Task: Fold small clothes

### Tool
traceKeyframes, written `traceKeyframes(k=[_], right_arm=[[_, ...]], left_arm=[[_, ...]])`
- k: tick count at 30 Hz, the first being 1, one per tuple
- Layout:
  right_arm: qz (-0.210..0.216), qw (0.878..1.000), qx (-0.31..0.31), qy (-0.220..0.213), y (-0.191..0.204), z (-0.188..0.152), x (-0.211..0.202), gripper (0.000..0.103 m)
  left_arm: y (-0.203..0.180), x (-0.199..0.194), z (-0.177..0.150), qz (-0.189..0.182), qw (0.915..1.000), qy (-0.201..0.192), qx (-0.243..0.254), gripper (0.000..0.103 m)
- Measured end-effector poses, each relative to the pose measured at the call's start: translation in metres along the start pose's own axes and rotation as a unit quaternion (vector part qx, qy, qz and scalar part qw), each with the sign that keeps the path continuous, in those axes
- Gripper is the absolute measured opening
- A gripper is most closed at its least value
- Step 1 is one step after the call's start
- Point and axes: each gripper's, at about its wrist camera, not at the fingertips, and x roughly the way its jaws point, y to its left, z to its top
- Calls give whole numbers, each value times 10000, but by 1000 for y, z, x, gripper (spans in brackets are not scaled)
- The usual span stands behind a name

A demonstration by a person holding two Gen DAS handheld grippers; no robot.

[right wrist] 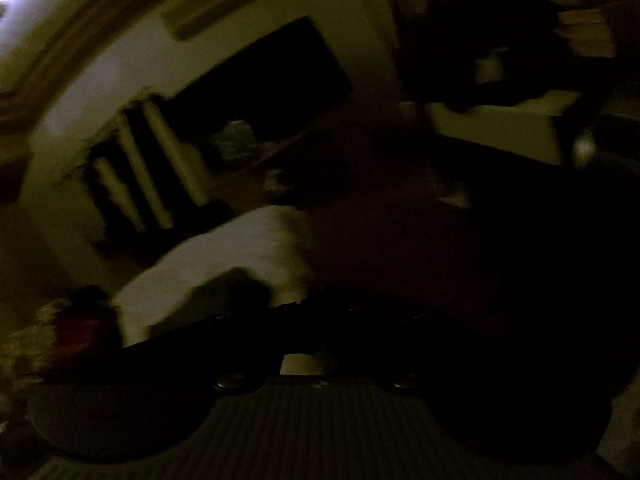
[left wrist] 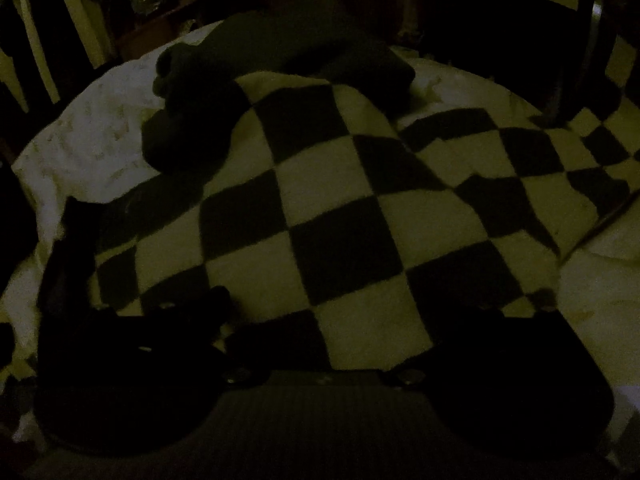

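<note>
The left gripper (left wrist: 320, 312) shows two dark fingers spread wide apart at the near edge of the left wrist view, one at the lower left (left wrist: 132, 320) and one at the lower right; the jaws are released and grasp nothing. Between and beyond the fingers lies one checkered cloth (left wrist: 332, 200), patterned in dark and pale squares, spread over one white sheet (left wrist: 80, 144) that extends to the left and to the far right. The left finger appears to rest on or just above the near left part of the checkered cloth; contact cannot be confirmed in the dim light. One dark garment (left wrist: 224, 92) lies bunched at the far edge of the checkered cloth, overlapping its far left corner and touching the white sheet. Beyond the bed stands furniture with pale vertical slats (left wrist: 36, 28) at the far left. The right wrist view is dark and blurred. The right gripper (right wrist: 320, 344) is visible only as a black mass at the near edge, and its opening and contents cannot be told. A pale sheet edge (right wrist: 224, 256) sits left of centre, with slatted furniture (right wrist: 136, 168) beyond it at the far left.
</note>
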Motion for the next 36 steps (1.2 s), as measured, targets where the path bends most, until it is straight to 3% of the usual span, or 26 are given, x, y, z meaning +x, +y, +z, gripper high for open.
traceKeyframes(k=[4,8,11,14,18,20,24,34,35,36], right_arm=[[475,9979,-371,248,62,3,15,3],[993,9909,-767,481,132,-6,34,3],[1138,9870,-907,687,180,-20,60,3],[1331,9835,-790,932,225,-44,95,3],[1480,9728,-1223,1300,290,-102,143,3],[1485,9688,-1392,1416,312,-130,164,3],[1530,9650,-1494,1517,338,-176,198,3],[1754,9628,-914,1840,368,-229,251,5],[1791,9622,-826,1878,367,-235,256,8],[1875,9605,-677,1941,364,-240,261,18]], left_arm=[[15,-15,0,-120,9997,-133,-165,102],[58,-46,-7,-200,9973,-389,-592,102],[105,-67,-16,-72,9939,-503,-984,102],[146,-82,-32,284,9900,-582,-1257,103],[197,-85,-60,57,9814,-394,-1876,103],[213,-89,-76,146,9771,-404,-2086,103],[239,-91,-101,517,9737,-413,-2179,102],[262,-79,-129,417,9667,-388,-2495,102],[261,-80,-130,435,9665,-388,-2500,102],[260,-80,-131,448,9664,-378,-2502,102]])
